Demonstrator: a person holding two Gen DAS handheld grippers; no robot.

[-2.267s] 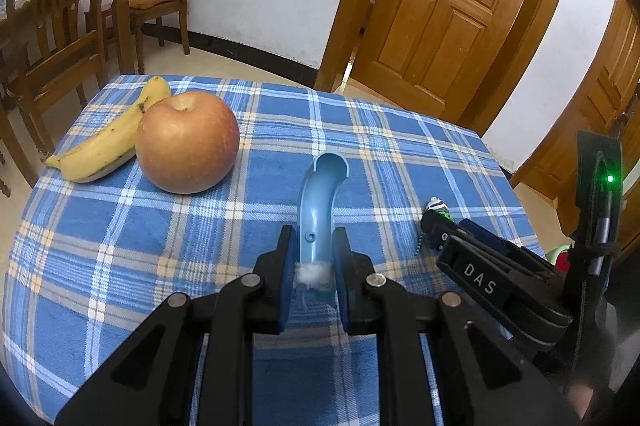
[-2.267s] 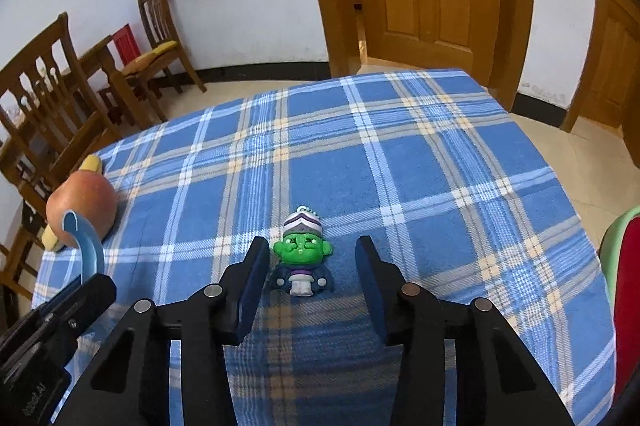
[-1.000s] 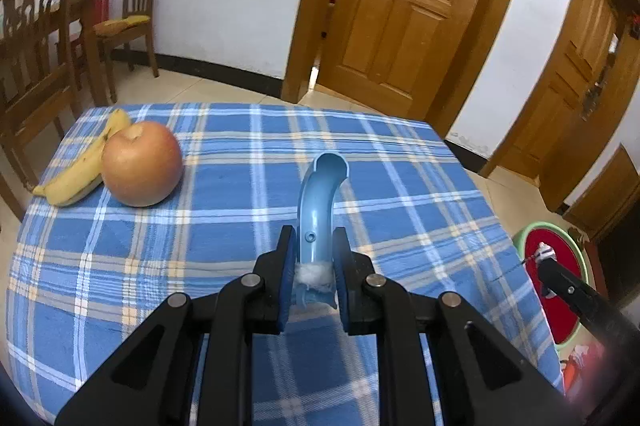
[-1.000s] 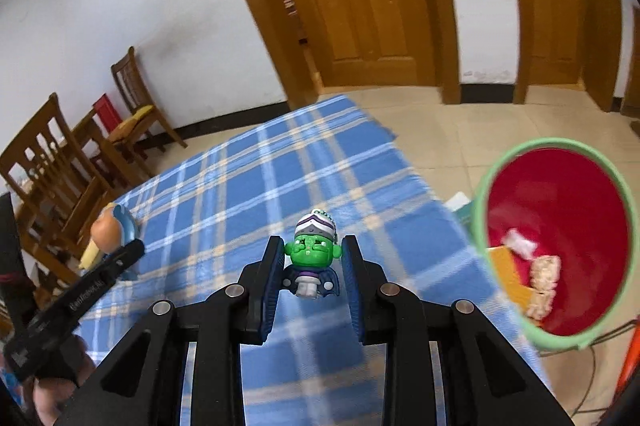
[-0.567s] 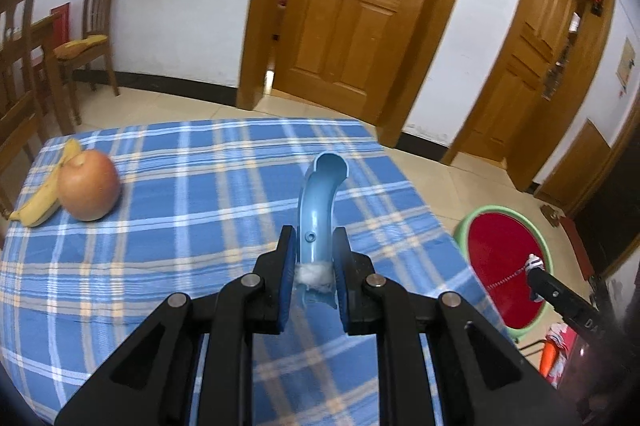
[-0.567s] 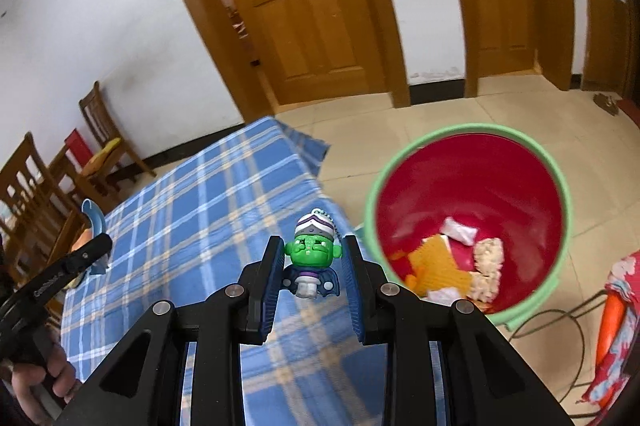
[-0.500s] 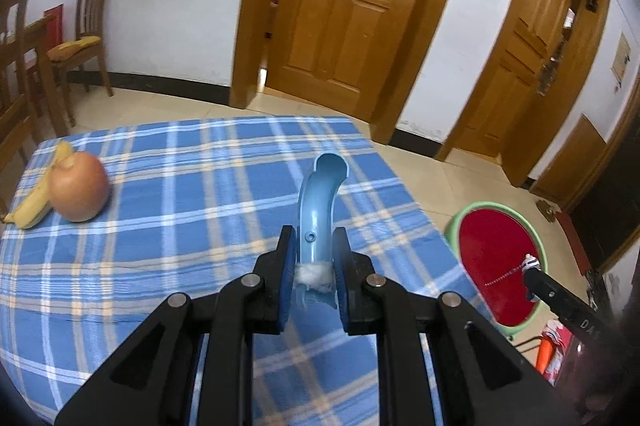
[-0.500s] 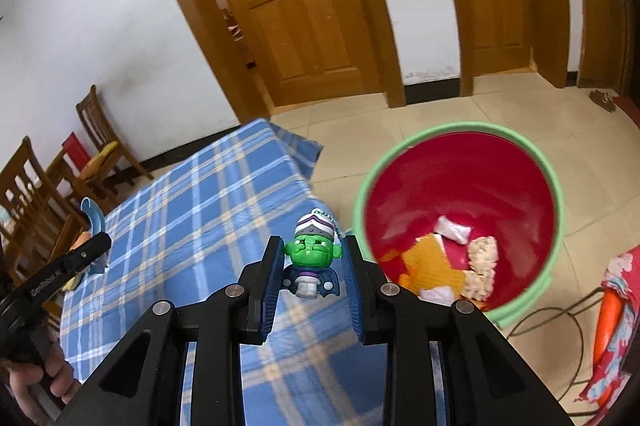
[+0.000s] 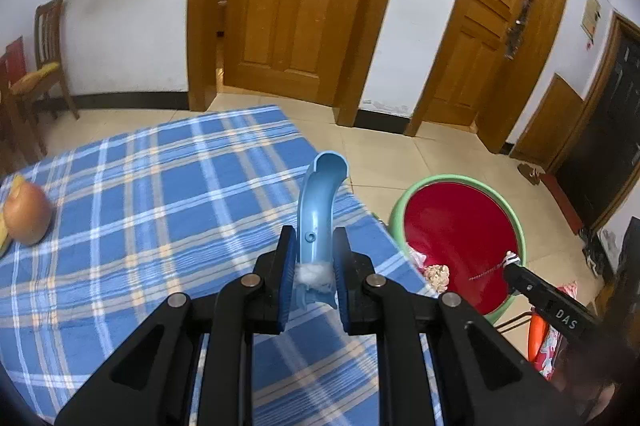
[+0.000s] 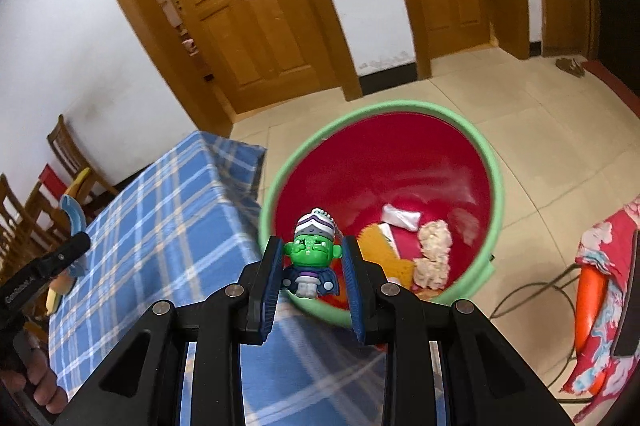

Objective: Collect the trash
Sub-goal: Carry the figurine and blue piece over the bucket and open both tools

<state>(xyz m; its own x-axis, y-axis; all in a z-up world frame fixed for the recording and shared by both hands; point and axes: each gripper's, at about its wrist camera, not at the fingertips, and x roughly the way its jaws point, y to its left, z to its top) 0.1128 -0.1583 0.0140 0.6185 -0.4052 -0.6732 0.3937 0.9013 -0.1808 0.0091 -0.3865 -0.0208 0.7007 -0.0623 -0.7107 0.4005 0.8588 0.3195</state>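
Observation:
My left gripper (image 9: pixel 314 268) is shut on a curved light-blue plastic piece (image 9: pixel 320 201) with a tuft of white fluff at its base, held above the right edge of the blue checked tablecloth (image 9: pixel 140 209). My right gripper (image 10: pixel 312 272) is shut on a small green-faced toy figure (image 10: pixel 311 254) with a striped cap and a bead chain. It hangs over the near rim of the red bin with a green rim (image 10: pixel 384 161), which stands on the floor beside the table. The bin (image 9: pixel 456 226) holds several scraps. The right gripper's tip (image 9: pixel 516 268) shows over the bin in the left wrist view.
An apple (image 9: pixel 28 214) and a banana end (image 9: pixel 6 234) lie at the table's left edge. Wooden chairs (image 9: pixel 40 65) stand by the wall, wooden doors (image 9: pixel 296 1) behind. A red patterned cloth and orange frame (image 10: pixel 600 286) sit right of the bin.
Both grippers have swung to the right with their objects. The table has slid left in both views and the red bin has come closer under the right gripper.

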